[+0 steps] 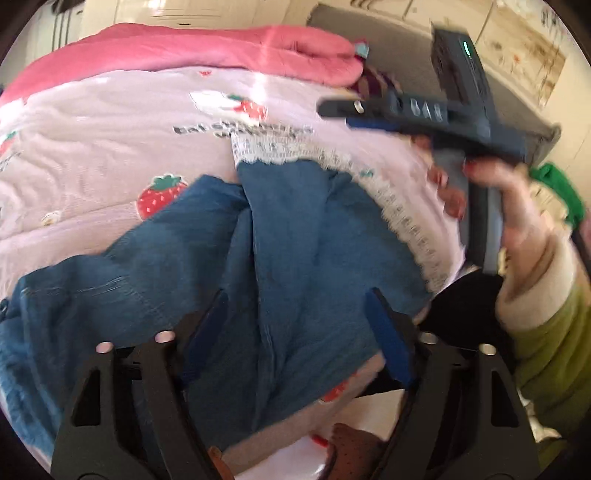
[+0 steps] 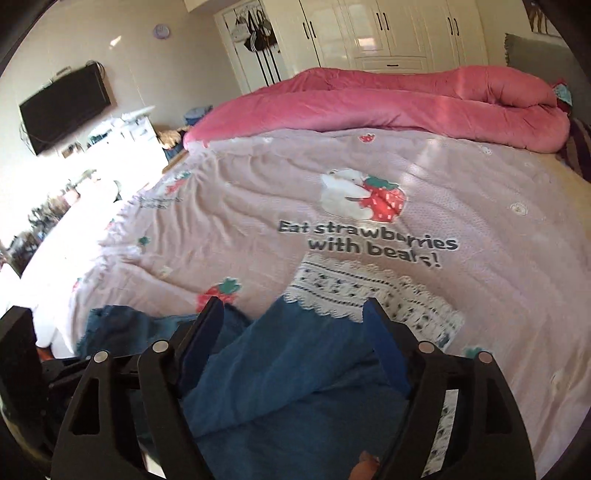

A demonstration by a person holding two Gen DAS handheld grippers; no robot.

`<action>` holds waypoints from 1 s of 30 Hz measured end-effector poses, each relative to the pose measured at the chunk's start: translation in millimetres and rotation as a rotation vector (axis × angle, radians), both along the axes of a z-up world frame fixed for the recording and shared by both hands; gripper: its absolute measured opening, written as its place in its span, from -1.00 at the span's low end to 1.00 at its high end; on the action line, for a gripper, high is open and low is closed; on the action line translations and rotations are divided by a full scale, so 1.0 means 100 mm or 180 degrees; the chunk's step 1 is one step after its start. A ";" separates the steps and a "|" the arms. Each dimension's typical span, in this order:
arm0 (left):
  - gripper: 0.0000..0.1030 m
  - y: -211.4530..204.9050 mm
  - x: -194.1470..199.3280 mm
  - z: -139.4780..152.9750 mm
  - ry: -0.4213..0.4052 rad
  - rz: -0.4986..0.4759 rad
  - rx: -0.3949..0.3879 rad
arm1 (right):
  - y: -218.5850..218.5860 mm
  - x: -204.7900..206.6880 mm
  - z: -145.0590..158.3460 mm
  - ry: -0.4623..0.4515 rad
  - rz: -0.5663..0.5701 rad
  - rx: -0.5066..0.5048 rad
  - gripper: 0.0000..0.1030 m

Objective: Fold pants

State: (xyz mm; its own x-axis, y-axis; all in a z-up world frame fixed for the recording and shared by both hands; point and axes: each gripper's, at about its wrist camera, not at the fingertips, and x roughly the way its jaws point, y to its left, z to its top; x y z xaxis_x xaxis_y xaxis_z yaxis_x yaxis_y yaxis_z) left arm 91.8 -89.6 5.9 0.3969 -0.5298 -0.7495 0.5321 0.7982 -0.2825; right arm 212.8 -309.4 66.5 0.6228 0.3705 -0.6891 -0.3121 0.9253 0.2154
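Blue denim pants (image 1: 280, 236) with a white lace trim (image 1: 399, 210) lie crumpled on the pink strawberry bedspread (image 1: 110, 155). My left gripper (image 1: 295, 306) is open, its jaws wide apart above the pants near the bed's front edge. The right gripper (image 1: 340, 112) shows in the left wrist view, held in a hand above the bed at the right; it is blurred. In the right wrist view the pants (image 2: 288, 369) and lace trim (image 2: 369, 291) lie below my right gripper (image 2: 293, 314), which is open and empty.
A rolled pink duvet (image 2: 388, 99) lies along the far side of the bed. White wardrobes (image 2: 388, 29), a wall television (image 2: 64, 107) and a cluttered white dresser (image 2: 125, 136) stand beyond the bed. A grey headboard (image 1: 406, 48) is at the right.
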 end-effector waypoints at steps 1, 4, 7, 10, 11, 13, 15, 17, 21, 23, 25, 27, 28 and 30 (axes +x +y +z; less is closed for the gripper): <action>0.04 -0.02 0.02 -0.07 0.0050 -0.0010 0.0000 | 0.00 0.05 -0.04 0.0039 -0.0002 -0.0036 0.48; -0.19 -0.01 0.05 -0.25 0.0278 -0.0057 -0.0115 | 0.05 0.21 -0.12 0.0113 0.0017 -0.0189 0.49; -0.25 -0.01 0.05 -0.32 0.0315 -0.0093 -0.0123 | 0.16 0.41 -0.19 0.0187 0.0078 -0.0371 0.49; -0.29 0.01 0.07 -0.35 0.0363 -0.0071 -0.0209 | 0.37 0.60 -0.27 0.0278 0.0254 -0.0646 0.50; -0.29 0.01 0.08 -0.35 0.0385 -0.0056 -0.0246 | 0.48 0.68 -0.32 0.0317 0.0344 -0.0790 0.50; -0.38 -0.02 0.11 -0.37 0.0384 -0.0068 -0.0283 | 0.64 0.83 -0.38 0.0377 0.0464 -0.0990 0.50; -0.40 -0.05 0.11 -0.37 0.0341 -0.0097 -0.0259 | 0.77 0.99 -0.43 0.0450 0.0558 -0.1113 0.50; -0.44 -0.07 0.11 -0.38 0.0283 -0.0090 -0.0235 | 0.88 1.14 -0.49 0.0572 0.0642 -0.1194 0.50; -0.45 -0.07 0.14 -0.40 0.0293 -0.0081 -0.0261 | 1.06 1.40 -0.69 0.0787 0.0674 -0.1545 0.46; -0.45 -0.05 0.17 -0.40 0.0300 -0.0067 -0.0290 | 1.07 1.46 -0.79 0.1001 0.0714 -0.1565 -0.37; -0.45 -0.02 0.21 -0.41 0.0310 -0.0036 -0.0321 | 1.02 1.43 -0.77 0.0991 0.0698 -0.1477 -0.77; -0.45 0.02 0.26 -0.43 0.0389 0.0012 -0.0409 | 0.89 1.33 -0.63 0.0866 0.0695 -0.1286 -0.82; -0.50 0.03 0.28 -0.45 0.0422 0.0023 -0.0435 | 0.78 1.25 -0.53 0.0794 0.0639 -0.1154 -0.83; -0.60 0.04 0.30 -0.47 0.0430 0.0054 -0.0423 | 0.54 1.08 -0.33 0.0677 0.0556 -0.0871 -0.84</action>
State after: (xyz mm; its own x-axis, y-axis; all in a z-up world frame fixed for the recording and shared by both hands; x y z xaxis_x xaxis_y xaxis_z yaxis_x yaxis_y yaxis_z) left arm 121.8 -85.3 -40.7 0.3072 -0.6217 -0.7205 0.4689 0.7577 -0.4539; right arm 321.0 -255.7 33.5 0.3992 0.2430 -0.8841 -0.4451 0.8944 0.0448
